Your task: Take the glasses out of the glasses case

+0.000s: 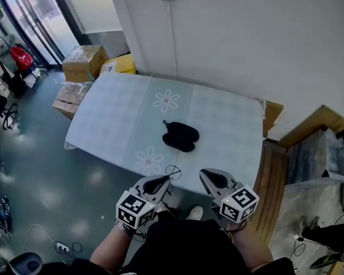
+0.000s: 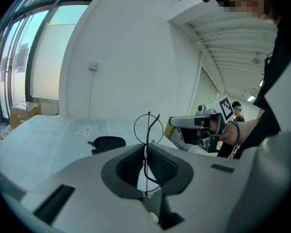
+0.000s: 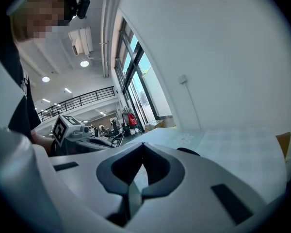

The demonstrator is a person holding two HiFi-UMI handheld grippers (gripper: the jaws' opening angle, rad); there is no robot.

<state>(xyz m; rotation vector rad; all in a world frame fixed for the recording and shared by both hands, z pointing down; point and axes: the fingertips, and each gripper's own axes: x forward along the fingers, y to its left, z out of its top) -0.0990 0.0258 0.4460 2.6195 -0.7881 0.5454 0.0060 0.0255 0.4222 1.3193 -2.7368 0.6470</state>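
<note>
The black glasses case (image 1: 180, 136) lies open in the middle of the table (image 1: 114, 119); in the left gripper view the case (image 2: 109, 142) sits well beyond the jaws. My left gripper (image 1: 162, 182) hovers off the table's near edge, shut on thin wire-rimmed glasses (image 1: 173, 172). In its own view the glasses (image 2: 148, 128) stand upright, with the frame pinched between the left gripper's (image 2: 145, 148) closed jaws. My right gripper (image 1: 210, 177) hangs beside it, shut with nothing in it; its jaws (image 3: 143, 145) meet at the tips, and the case (image 3: 188, 152) is just behind them.
The table wears a pale checked cloth with flower prints (image 1: 166, 101). Cardboard boxes (image 1: 85, 62) and a yellow box (image 1: 120, 65) stand at its far left corner. Wooden boards (image 1: 273, 182) and crates lie to the right, and a white wall runs behind.
</note>
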